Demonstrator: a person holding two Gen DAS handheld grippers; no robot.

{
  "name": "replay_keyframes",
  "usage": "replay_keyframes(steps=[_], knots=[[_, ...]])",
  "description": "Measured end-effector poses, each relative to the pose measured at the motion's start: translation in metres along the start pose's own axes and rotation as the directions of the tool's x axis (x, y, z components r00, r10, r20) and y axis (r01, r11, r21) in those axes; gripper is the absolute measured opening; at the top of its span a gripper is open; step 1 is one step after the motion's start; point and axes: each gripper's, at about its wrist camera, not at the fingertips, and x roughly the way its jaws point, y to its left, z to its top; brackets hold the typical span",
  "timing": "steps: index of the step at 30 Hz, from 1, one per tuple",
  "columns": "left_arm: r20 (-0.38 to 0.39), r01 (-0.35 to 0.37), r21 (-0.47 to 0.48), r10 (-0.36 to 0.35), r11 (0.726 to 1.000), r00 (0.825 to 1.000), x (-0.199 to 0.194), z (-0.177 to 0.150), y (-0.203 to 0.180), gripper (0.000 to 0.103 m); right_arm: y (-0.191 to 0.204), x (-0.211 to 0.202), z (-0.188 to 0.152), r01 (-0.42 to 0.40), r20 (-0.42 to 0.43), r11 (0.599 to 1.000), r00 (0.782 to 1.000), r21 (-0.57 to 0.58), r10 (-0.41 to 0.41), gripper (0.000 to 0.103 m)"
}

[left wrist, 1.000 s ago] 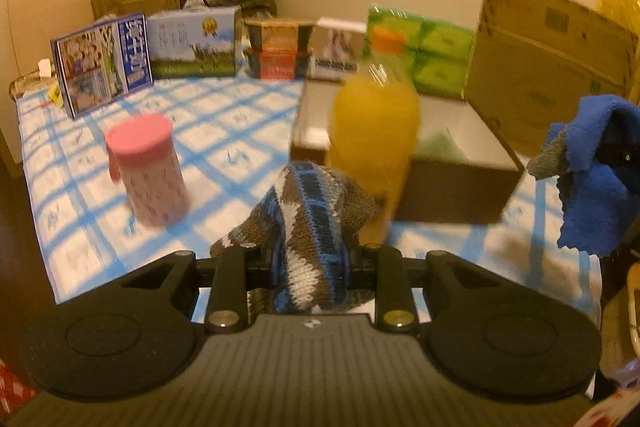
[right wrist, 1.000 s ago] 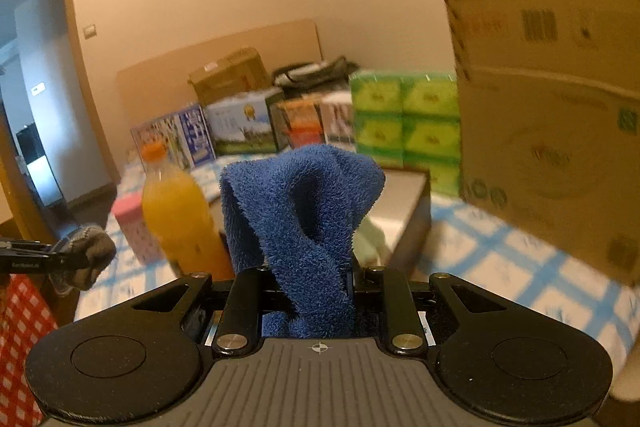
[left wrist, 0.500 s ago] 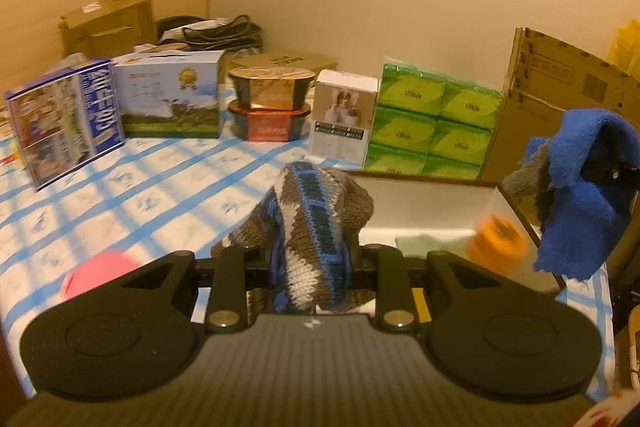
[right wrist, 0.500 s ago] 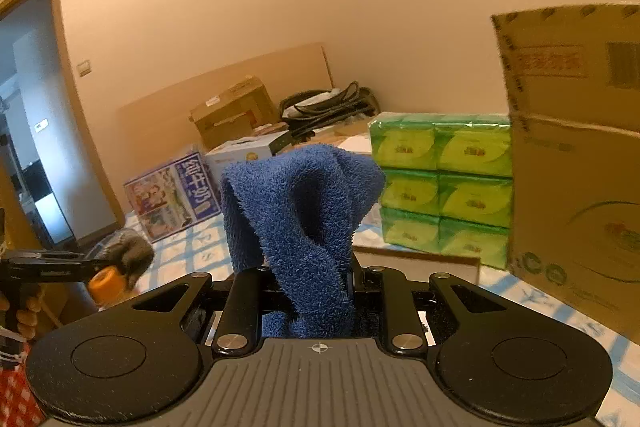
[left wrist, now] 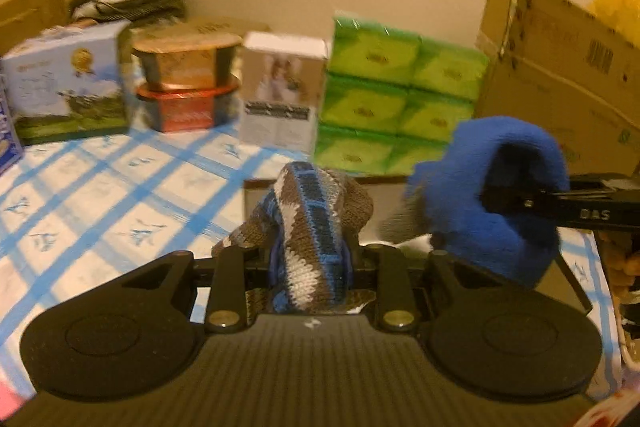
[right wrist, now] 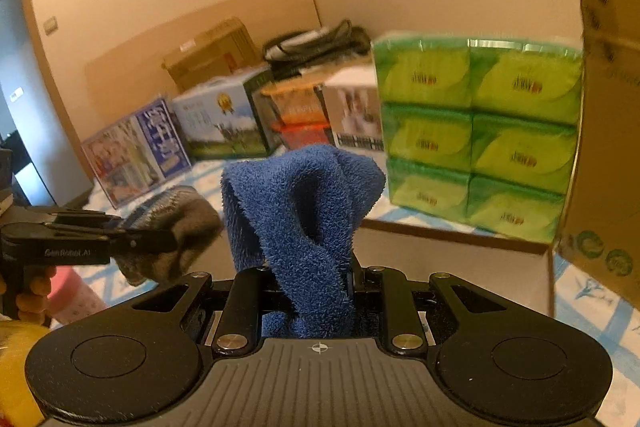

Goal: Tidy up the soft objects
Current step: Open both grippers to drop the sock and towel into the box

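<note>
A brown, blue and white knitted cloth (left wrist: 316, 211) stands up between the jaws of my left gripper (left wrist: 310, 259), which are opening while the knit still sits pinched between them. My right gripper (right wrist: 308, 279) is shut on a fluffy blue towel (right wrist: 304, 199). Both hang over the near part of an open shallow box (right wrist: 460, 239) with a brown rim. In the left wrist view the blue towel (left wrist: 480, 187) and right gripper (left wrist: 520, 203) are close on the right. In the right wrist view the left gripper (right wrist: 160, 239) and knit (right wrist: 188, 211) are on the left.
Green tissue packs (left wrist: 396, 103) are stacked behind the box, a tall cardboard carton (left wrist: 568, 87) to its right. A white carton (left wrist: 280, 87), stacked bowls (left wrist: 184, 83) and a milk carton (left wrist: 68, 83) line the back. A pink cup (right wrist: 76, 299) stands at lower left.
Both grippers moved forward across the table to the box, each carrying its cloth. The orange bottle and pink cup dropped out of the left wrist view. The grippers are now closer together.
</note>
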Motion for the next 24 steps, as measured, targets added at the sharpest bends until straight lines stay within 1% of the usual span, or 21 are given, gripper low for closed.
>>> replay_keyframes(steps=[1, 2, 3, 4, 5, 6, 8, 10, 15, 17, 20, 24], knots=[[-0.016, 0.018, 0.003, -0.018, 1.000, 1.000, 0.008, -0.001, -0.001, 0.033, -0.002, 0.007, -0.002, 0.004, -0.010, 1.000, 1.000, 0.004, -0.004, 0.022], [-0.036, 0.043, 0.000, -0.043, 0.999, 0.998, 0.015, -0.002, 0.000, 0.033, -0.003, 0.011, -0.002, 0.008, -0.016, 1.000, 1.000, 0.007, -0.008, 0.022], [-0.056, 0.057, -0.007, -0.057, 0.998, 0.997, 0.022, -0.004, 0.000, 0.035, -0.003, 0.015, -0.003, 0.011, -0.021, 1.000, 1.000, 0.009, -0.011, 0.024], [-0.064, 0.057, -0.016, -0.058, 0.998, 0.996, 0.028, -0.005, 0.000, 0.042, -0.004, 0.019, -0.005, 0.018, -0.028, 1.000, 0.999, 0.009, -0.017, 0.028], [-0.066, 0.057, -0.027, -0.058, 0.998, 0.996, 0.032, -0.007, 0.000, 0.049, -0.003, 0.021, -0.005, 0.024, -0.035, 1.000, 0.999, 0.011, -0.023, 0.037], [-0.071, 0.066, -0.041, -0.069, 0.997, 0.995, 0.036, -0.007, 0.001, 0.058, -0.003, 0.023, -0.006, 0.030, -0.041, 0.999, 0.999, 0.014, -0.029, 0.049], [-0.084, 0.064, -0.076, -0.070, 0.995, 0.994, 0.043, -0.009, 0.003, 0.059, -0.002, 0.024, -0.008, 0.030, -0.042, 0.999, 0.999, 0.017, -0.029, 0.062], [-0.086, 0.054, -0.086, -0.061, 0.995, 0.994, 0.044, -0.009, 0.004, 0.059, 0.000, 0.023, -0.008, 0.025, -0.041, 1.000, 0.999, 0.000, -0.025, 0.064], [-0.097, 0.019, -0.018, -0.021, 1.000, 0.995, 0.039, -0.014, 0.000, 0.058, 0.002, 0.019, -0.010, 0.030, -0.061, 0.999, 0.998, -0.020, -0.031, 0.066], [-0.102, 0.005, -0.020, -0.007, 1.000, 0.995, 0.035, -0.017, 0.003, 0.058, 0.002, 0.015, -0.012, 0.031, -0.070, 0.999, 0.997, -0.022, -0.033, 0.066], [-0.099, 0.005, -0.035, -0.009, 0.999, 0.995, 0.027, -0.020, 0.006, 0.058, 0.001, 0.009, -0.016, 0.035, -0.079, 0.999, 0.996, -0.016, -0.036, 0.066], [-0.099, -0.021, -0.038, 0.017, 0.999, 0.995, 0.012, -0.024, 0.007, 0.058, 0.003, -0.005, -0.022, 0.038, -0.090, 0.999, 0.995, -0.023, -0.040, 0.066]])
